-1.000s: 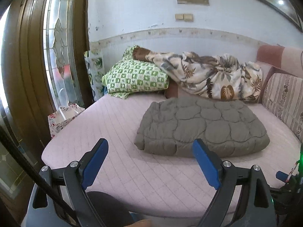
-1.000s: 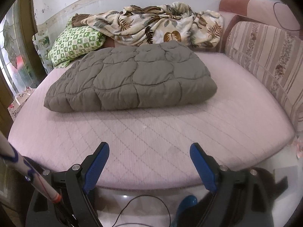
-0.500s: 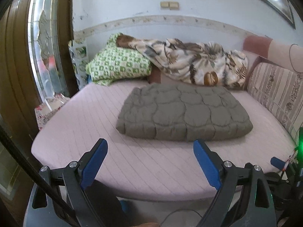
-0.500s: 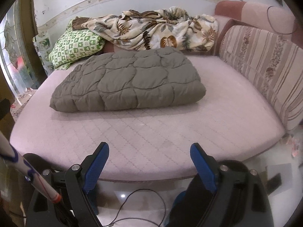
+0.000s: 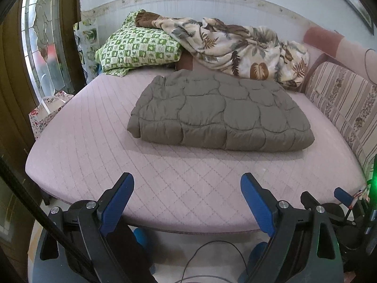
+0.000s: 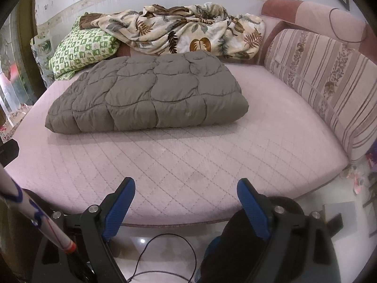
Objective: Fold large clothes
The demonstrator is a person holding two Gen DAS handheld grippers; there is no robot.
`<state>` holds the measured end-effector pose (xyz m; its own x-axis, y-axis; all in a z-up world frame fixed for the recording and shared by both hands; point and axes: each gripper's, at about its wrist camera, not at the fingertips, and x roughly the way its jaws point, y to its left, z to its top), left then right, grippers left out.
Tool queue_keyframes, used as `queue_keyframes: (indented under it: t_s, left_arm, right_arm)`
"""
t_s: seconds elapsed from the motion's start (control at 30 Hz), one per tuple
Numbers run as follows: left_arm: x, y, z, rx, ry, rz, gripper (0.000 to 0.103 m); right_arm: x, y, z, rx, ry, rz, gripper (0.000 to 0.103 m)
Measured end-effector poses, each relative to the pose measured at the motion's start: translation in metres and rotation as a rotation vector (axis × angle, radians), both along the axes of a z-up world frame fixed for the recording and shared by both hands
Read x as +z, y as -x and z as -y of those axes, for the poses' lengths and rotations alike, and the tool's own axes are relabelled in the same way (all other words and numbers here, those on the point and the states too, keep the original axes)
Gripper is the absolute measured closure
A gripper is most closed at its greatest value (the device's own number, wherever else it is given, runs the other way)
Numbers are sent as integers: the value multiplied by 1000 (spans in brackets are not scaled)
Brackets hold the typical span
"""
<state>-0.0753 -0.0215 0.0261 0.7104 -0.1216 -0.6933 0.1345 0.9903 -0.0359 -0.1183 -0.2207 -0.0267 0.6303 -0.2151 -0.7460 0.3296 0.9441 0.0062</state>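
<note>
A grey-brown quilted garment (image 5: 219,112) lies folded into a thick rectangle on the pink quilted mattress (image 5: 165,176). It also shows in the right wrist view (image 6: 146,96). My left gripper (image 5: 187,184) is open and empty, held off the mattress's front edge, well short of the garment. My right gripper (image 6: 186,186) is open and empty too, over the front edge of the mattress (image 6: 188,155), apart from the garment.
A green checked pillow (image 5: 139,47) and a crumpled leaf-print blanket (image 5: 235,47) lie at the back by the wall. A striped backrest cushion (image 6: 325,87) lines the right side. A door with glass (image 5: 42,47) stands left. A cable (image 6: 165,257) lies on the floor.
Both grippers have pulled back from the mattress and tilted down, so the floor and the cable show below. The folded garment has not moved. Both stay open.
</note>
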Motion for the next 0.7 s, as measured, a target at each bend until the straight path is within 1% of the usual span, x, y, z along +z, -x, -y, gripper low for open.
queue_keyframes:
  t_s: [0.17, 0.4, 0.7]
  left_arm:
    - [-7, -3, 5, -3, -29, -16, 12]
    - [-9, -6, 2, -3, -16, -33, 12]
    - [-15, -7, -3, 5, -5, -49, 12]
  right_arm:
    - [-7, -5, -3, 1, 15, -20, 12]
    - [-10, -10, -7, -16, 69, -31, 12]
    - [-15, -13, -9, -17, 97, -59, 11]
